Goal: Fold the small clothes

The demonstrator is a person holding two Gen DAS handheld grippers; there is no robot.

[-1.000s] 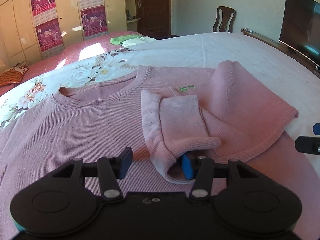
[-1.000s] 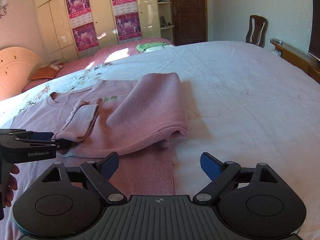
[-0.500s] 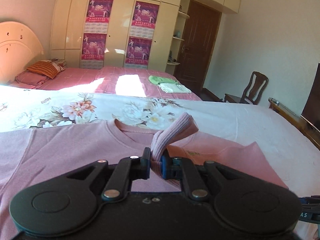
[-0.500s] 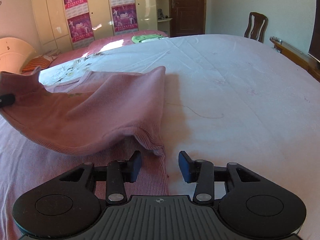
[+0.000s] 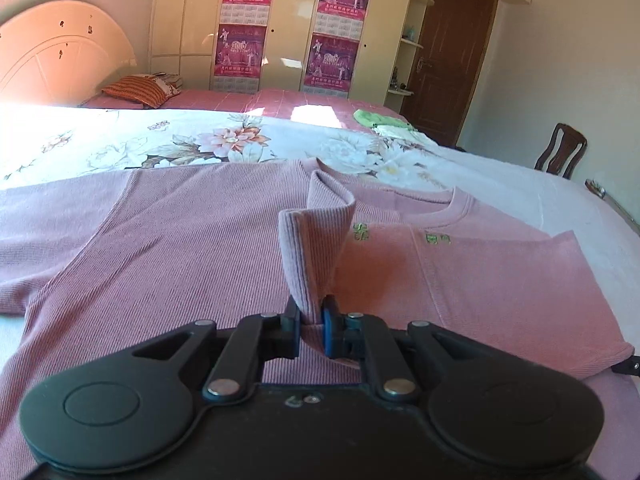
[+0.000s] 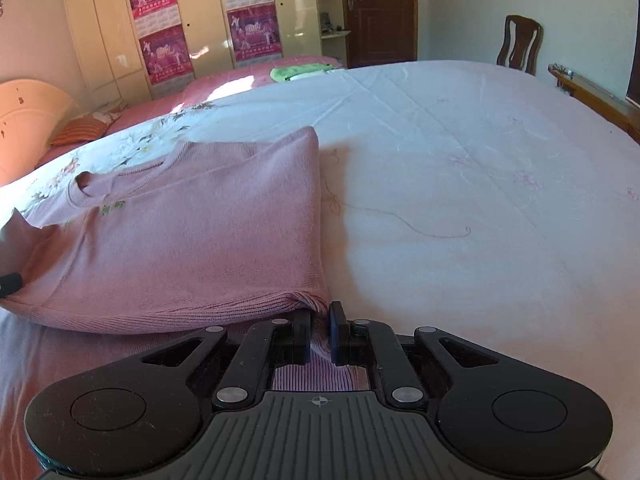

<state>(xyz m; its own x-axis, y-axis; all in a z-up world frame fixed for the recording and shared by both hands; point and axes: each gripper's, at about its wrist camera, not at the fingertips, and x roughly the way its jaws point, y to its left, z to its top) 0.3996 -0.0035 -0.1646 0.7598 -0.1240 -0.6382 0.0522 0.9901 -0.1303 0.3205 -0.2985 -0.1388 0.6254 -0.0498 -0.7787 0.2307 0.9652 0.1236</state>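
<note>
A pink ribbed sweater [image 5: 168, 248] lies spread on the bed, its right side folded over its front. My left gripper [image 5: 310, 326] is shut on the sleeve cuff [image 5: 316, 236], which stands up between the jaws. In the right wrist view the folded part [image 6: 208, 240] lies to the left. My right gripper [image 6: 320, 330] is shut on the sweater's hem corner [image 6: 308, 302] at the fold's near edge. The left gripper's tip [image 6: 10, 282] shows at that view's left edge.
The bed has a white quilt [image 6: 460, 168] with a floral band [image 5: 224, 140]. A loose thread [image 6: 420, 228] lies on the quilt. Green folded clothes [image 5: 380, 120] lie far back. A headboard [image 5: 60, 64], striped pillow [image 5: 136, 90], wardrobe, door and chair [image 6: 520, 44] stand beyond.
Both grippers closed: the left on the sleeve cuff, the right on the hem corner. The folded part was lifted, then laid flat again across the sweater, with the sleeve pulled out leftwards.
</note>
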